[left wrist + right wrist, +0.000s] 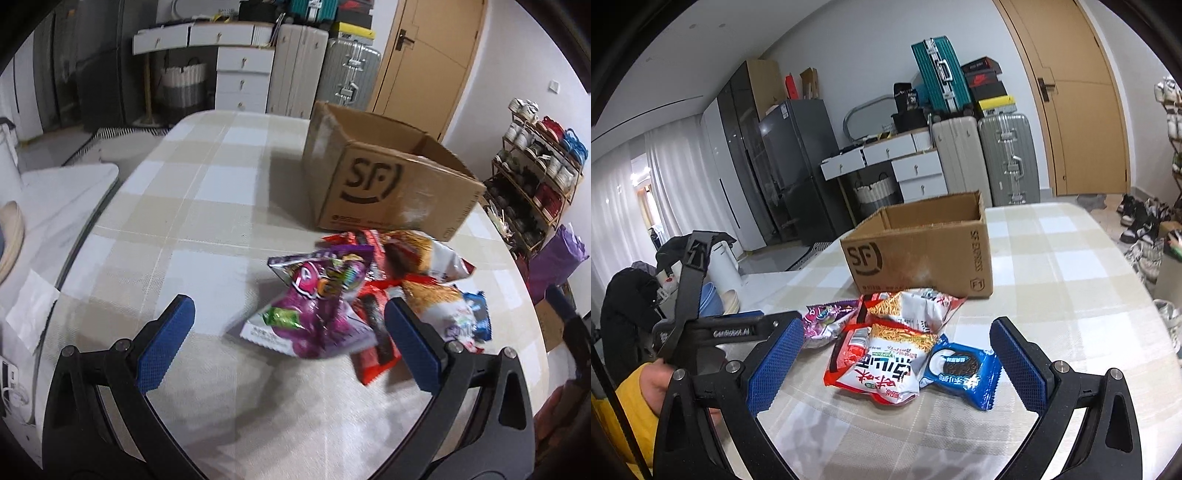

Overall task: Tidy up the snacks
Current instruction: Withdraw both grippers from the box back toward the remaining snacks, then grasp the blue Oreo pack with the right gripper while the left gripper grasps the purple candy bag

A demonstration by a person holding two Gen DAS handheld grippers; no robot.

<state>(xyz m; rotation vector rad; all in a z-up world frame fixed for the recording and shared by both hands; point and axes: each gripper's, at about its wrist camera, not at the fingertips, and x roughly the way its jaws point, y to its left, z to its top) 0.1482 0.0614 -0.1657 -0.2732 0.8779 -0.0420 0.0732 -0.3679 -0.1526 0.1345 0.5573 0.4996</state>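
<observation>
A pile of snack packets lies on the checked tablecloth in front of an open SF cardboard box [388, 177] [919, 251]. A purple candy bag [314, 306] [827, 321] lies at the pile's left. Two noodle-snack bags [886, 362] [432, 258], red bar wrappers [373, 332] and a blue cookie packet [960, 369] [476, 321] lie beside it. My left gripper [288, 336] is open, hovering just short of the purple bag. My right gripper [897, 365] is open and empty, with the front noodle bag and cookie packet between its fingers in view. The box interior is hidden.
The tablecloth-covered table [207, 206] [1071, 280] extends left and behind the box. A shoe rack [535, 177] and purple bag stand off the right edge. A white side surface with bowls [44, 221] lies left. Suitcases and drawers [960, 162] stand by the far wall.
</observation>
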